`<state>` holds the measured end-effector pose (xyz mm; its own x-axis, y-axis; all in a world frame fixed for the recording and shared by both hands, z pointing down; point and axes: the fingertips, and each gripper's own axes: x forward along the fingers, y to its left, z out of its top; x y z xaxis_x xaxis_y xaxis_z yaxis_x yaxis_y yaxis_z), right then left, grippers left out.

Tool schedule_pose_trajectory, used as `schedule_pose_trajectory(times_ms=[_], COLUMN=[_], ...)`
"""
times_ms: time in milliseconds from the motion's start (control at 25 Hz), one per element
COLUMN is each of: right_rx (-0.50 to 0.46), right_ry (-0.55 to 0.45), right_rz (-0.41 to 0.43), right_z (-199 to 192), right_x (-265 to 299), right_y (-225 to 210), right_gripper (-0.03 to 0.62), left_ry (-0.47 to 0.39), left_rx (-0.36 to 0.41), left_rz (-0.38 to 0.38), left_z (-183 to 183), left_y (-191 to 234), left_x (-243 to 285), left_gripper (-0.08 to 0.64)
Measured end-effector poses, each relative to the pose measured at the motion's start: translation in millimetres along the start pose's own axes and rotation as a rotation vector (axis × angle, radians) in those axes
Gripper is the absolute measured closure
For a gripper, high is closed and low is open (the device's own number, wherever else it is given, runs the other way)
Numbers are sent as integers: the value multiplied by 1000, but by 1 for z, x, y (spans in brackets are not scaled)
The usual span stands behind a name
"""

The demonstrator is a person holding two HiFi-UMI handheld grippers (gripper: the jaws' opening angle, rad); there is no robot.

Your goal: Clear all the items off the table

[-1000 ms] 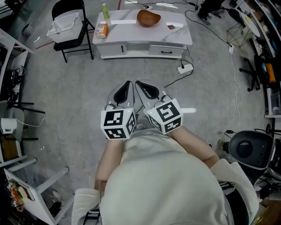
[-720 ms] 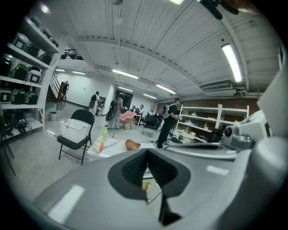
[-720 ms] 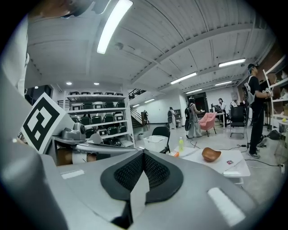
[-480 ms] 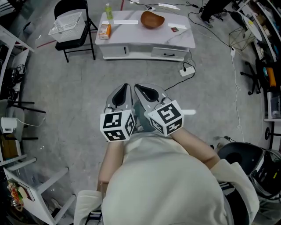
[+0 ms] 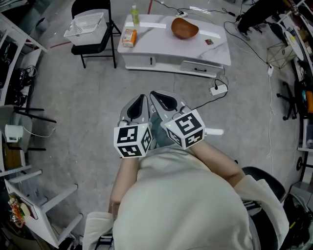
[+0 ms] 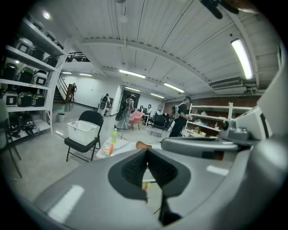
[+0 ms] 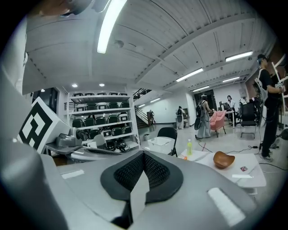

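Head view, looking steeply down: a low white rectangular table (image 5: 166,54) stands at the top of the picture, its long axis running left to right and dipping a little toward the right. At the table's far left corner a green plastic bottle (image 5: 134,13) stands upright. An orange carton (image 5: 129,37) sits at the left end, nearer the front edge. Between the bottle and the table's middle a flat white strip (image 5: 152,24) lies along the table's own length. Right of the middle rests a brown wooden bowl (image 5: 185,28), mouth up, and right of that a small dark card (image 5: 209,42) (too small to read).

Just left of the table is a black folding chair (image 5: 100,46) carrying a white mesh basket (image 5: 88,27). A white power strip (image 5: 218,89) lies on the grey concrete floor (image 5: 73,112) by the table's front right corner. White shelving (image 7: 101,117) lines the room left of the table.

Well short of the table, the left gripper (image 5: 142,96) and right gripper (image 5: 155,93) are side by side, both pointing toward it, each with its jaws pressed together on nothing.
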<state>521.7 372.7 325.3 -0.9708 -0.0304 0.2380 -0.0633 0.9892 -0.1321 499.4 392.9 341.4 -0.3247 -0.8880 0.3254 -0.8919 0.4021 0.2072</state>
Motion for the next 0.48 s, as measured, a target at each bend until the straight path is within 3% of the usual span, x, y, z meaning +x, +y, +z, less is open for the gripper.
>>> schedule_pose_trajectory(times_ms=[480], right_rx=[-31], right_ry=[7], right_rz=[62], right_z=[50], right_x=[108], right_y=[-58], right_gripper=[594], left_ry=[-21], left_rx=[-21], left_rz=[58], left_z=[62], left_y=[64], left_x=[90], left_gripper=[552])
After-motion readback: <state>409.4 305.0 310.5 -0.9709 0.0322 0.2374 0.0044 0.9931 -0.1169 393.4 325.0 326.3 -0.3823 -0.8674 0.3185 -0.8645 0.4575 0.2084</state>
